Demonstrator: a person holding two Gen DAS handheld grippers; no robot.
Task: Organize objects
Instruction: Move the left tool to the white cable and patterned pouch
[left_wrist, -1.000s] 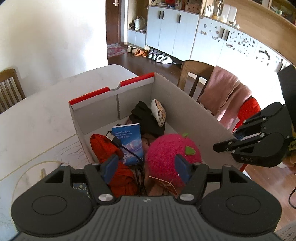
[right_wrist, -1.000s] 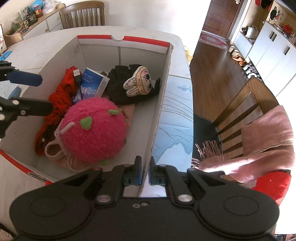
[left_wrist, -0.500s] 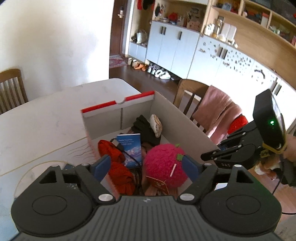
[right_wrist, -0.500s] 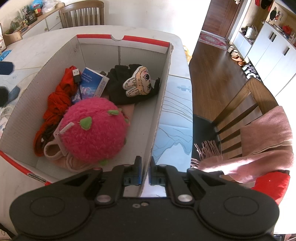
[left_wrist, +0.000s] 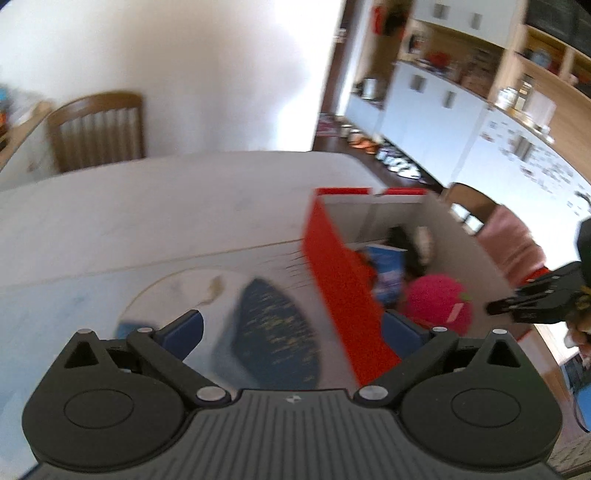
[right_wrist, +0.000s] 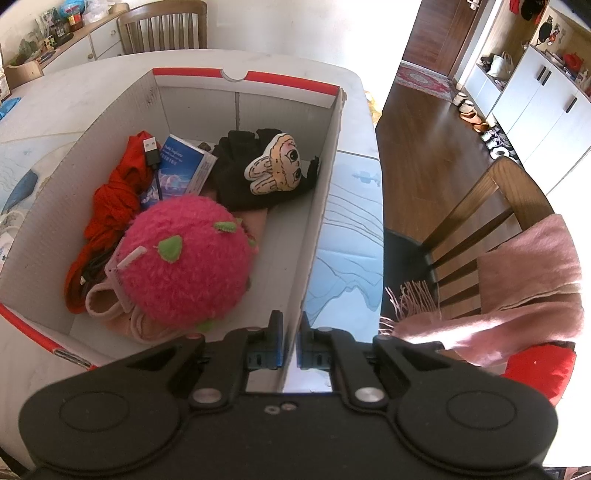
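Left tongs (left_wrist: 291, 330) are seen opening, empty, over the counter (left_wrist: 147, 206) beside the cardboard box (right_wrist: 325, 177). Pink plush ball (right_wrist: 184, 262) lies inside the box. Right tongs (right_wrist: 290, 341) are clamped on the box wall. Risk judged: wall could be bent or box tipped if pulled.

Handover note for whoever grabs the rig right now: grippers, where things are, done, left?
Left gripper: jaws opening wide, nothing between them, beside the box's red outer wall, over the table mat.
Right gripper: shut on the cardboard box wall, pinching its near right side.
In the box: pink plush ball, red cloth, blue booklet, USB cable, black glove with cartoon patch.
Done: these items are boxed.
Left: anything else cannot be told; left view is blurred.
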